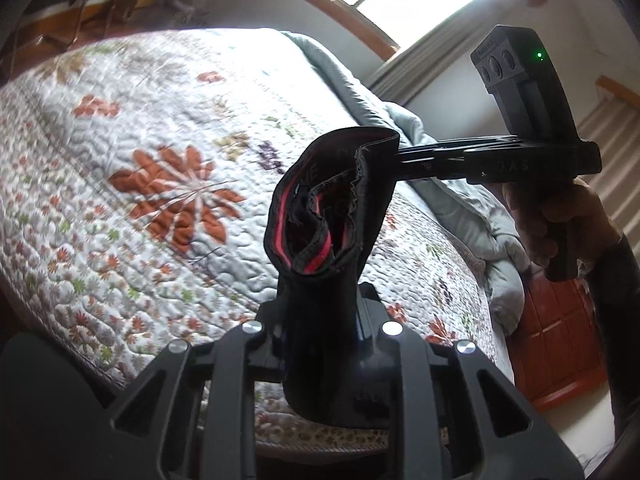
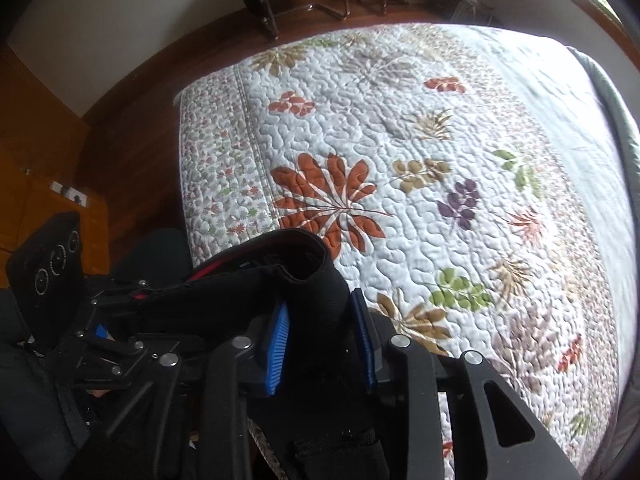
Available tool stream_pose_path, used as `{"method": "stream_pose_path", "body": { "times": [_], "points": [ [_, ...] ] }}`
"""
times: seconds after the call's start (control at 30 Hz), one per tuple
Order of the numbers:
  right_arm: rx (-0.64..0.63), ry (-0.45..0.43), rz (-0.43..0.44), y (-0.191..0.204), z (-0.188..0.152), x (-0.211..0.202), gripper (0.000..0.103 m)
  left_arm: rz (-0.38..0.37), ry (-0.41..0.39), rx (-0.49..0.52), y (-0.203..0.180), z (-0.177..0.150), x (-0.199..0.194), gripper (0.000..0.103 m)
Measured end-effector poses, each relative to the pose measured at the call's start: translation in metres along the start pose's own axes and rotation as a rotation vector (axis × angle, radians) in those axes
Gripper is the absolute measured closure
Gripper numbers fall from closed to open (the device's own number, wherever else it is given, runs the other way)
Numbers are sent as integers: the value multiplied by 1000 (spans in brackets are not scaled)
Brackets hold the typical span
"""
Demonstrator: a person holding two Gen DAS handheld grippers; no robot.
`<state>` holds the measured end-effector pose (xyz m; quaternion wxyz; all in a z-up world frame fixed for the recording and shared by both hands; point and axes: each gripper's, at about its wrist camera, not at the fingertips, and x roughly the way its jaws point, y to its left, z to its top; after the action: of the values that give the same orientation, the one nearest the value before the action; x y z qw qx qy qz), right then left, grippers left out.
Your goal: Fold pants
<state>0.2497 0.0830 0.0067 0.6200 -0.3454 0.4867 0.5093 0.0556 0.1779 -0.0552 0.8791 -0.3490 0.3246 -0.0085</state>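
Both grippers clamp the black pants [image 1: 320, 216] above the quilted bed [image 1: 140, 160]. The left gripper [image 1: 324, 320] pinches one bunched edge. The right gripper [image 2: 320, 344] closes its blue pads [image 2: 278, 344] on thick fabric.

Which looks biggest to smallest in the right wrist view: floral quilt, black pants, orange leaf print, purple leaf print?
1. floral quilt
2. black pants, enlarged by nearness to the camera
3. orange leaf print
4. purple leaf print
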Motion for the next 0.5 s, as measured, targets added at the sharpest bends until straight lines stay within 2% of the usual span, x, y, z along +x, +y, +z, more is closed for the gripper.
{"method": "stream_pose_path", "body": {
  "times": [0.5],
  "points": [
    [124, -117, -122, -3, -95, -90, 76, -71, 4, 227, -107, -28, -12, 81]
  ]
}}
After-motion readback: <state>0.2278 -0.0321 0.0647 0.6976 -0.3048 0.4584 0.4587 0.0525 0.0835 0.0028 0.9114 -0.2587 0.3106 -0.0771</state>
